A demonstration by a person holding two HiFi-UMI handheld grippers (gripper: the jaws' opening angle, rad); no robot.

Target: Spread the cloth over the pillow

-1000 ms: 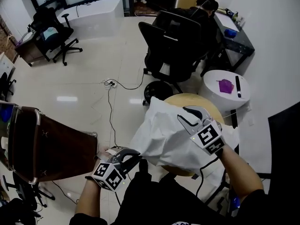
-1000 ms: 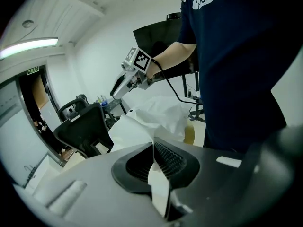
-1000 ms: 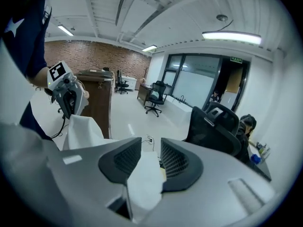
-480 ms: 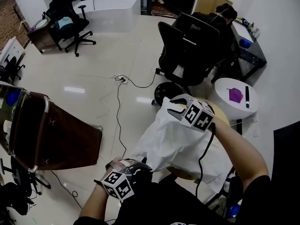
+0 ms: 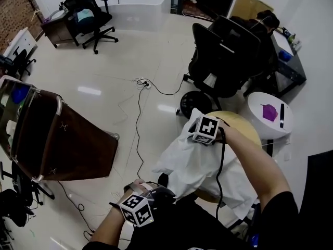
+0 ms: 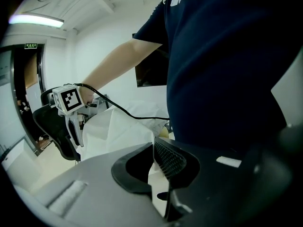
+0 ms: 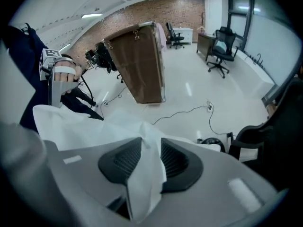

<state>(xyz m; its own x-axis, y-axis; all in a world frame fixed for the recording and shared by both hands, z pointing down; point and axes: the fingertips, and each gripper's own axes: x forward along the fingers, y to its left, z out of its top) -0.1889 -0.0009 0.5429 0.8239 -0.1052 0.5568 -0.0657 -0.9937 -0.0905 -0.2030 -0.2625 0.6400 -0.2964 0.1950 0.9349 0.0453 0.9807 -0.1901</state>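
Room: office; white cloth (image 5: 195,163) over round bench (image 5: 248,125).
Right tool (image 7: 144,162): pinching a fold, had swung down.
Left tool (image 6: 155,170): clamped on near edge.
Meaning: cloth was likely settling.

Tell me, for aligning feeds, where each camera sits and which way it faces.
Head view: person's head, facing steeply down at the cloth; forearms, left tool, right tool show.
Left gripper view: on the left tool, along its jaws shut on cloth; torso, right arm show.
Right gripper view: on the right tool, along its jaws gripping cloth, floor beyond; left hand shows.
Shared: both gripper views see cloth and the other tool.
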